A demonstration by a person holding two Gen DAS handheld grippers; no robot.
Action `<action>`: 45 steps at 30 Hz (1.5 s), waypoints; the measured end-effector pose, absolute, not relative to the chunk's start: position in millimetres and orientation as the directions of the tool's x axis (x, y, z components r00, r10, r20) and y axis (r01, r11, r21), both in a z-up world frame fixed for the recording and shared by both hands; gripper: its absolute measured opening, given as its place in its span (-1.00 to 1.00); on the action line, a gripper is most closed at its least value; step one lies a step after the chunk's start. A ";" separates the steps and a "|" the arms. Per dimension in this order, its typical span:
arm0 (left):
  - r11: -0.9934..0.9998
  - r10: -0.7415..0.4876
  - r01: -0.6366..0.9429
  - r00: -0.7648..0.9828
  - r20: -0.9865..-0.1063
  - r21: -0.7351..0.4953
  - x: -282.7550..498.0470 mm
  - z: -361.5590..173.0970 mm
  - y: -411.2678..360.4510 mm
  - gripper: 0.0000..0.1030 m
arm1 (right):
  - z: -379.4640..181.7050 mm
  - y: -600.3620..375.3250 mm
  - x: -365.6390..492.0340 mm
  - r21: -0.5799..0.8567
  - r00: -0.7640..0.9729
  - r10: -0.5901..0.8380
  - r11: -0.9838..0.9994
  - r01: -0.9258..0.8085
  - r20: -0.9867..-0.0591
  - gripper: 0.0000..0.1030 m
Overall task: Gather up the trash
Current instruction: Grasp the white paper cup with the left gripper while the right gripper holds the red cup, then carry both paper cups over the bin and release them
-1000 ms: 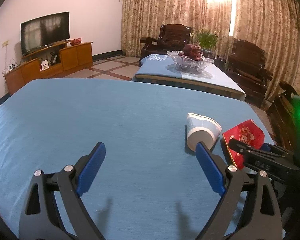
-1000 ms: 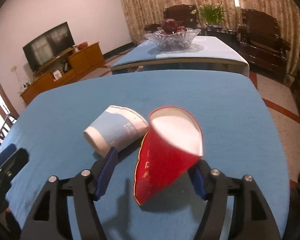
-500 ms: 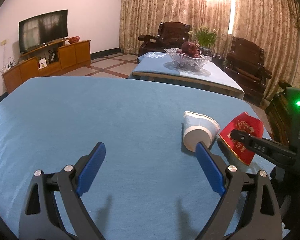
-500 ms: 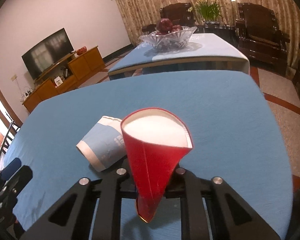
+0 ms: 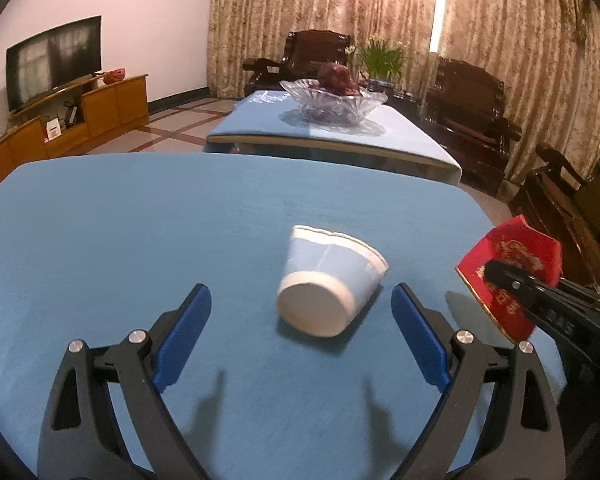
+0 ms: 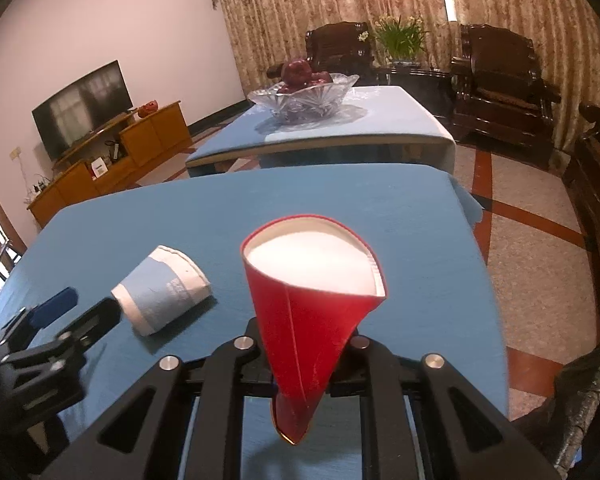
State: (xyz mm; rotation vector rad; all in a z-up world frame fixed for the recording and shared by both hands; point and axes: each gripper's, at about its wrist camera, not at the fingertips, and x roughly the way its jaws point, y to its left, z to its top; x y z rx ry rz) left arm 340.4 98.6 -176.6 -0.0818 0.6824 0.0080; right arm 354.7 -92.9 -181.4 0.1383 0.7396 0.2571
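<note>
Red paper cup [image 6: 312,316] sat crushed flat in the clamped right tongs [image 6: 304,364], lifted clear of the blue worktop [image 5: 140,220]; wide left tongs [image 5: 300,340] framed the toppled pale-blue cup [image 5: 328,280], probably the next pickup

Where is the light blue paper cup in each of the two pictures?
Left wrist view: the light blue cup lies on its side just right of centre, ahead of the open left gripper.
Right wrist view: the same cup lies lower left, beside the squashed red cup.
Shared landmark: the glass fruit bowl.
</note>
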 end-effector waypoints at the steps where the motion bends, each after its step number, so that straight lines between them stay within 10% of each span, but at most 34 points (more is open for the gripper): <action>1: 0.997 -0.018 -0.032 0.770 -0.638 -0.067 345.1 -179.7 96.4 0.72 | -182.3 -94.0 354.3 0.218 0.709 0.280 0.959 -0.180 -0.648 -0.71; 7: 0.997 -0.035 -0.029 0.696 -0.717 -0.077 375.9 -204.5 92.1 0.72 | -188.1 -98.6 355.3 0.226 0.701 0.283 0.958 -0.175 -0.655 -0.71; 11: 0.992 -0.076 -0.022 0.679 -0.730 -0.124 383.1 -208.1 95.3 0.23 | -188.5 -98.6 355.5 0.222 0.699 0.284 0.958 -0.181 -0.656 -0.71; 17: 0.993 -0.071 -0.023 0.692 -0.718 -0.119 376.4 -201.7 91.4 0.04 | -185.0 -96.7 350.8 0.212 0.700 0.289 0.957 -0.196 -0.653 -0.71; 45: 0.997 -0.059 0.021 0.826 -0.561 -0.073 253.1 -69.8 50.2 0.00 | -66.7 -125.7 250.1 0.120 0.796 0.321 0.945 -0.304 -0.513 -0.71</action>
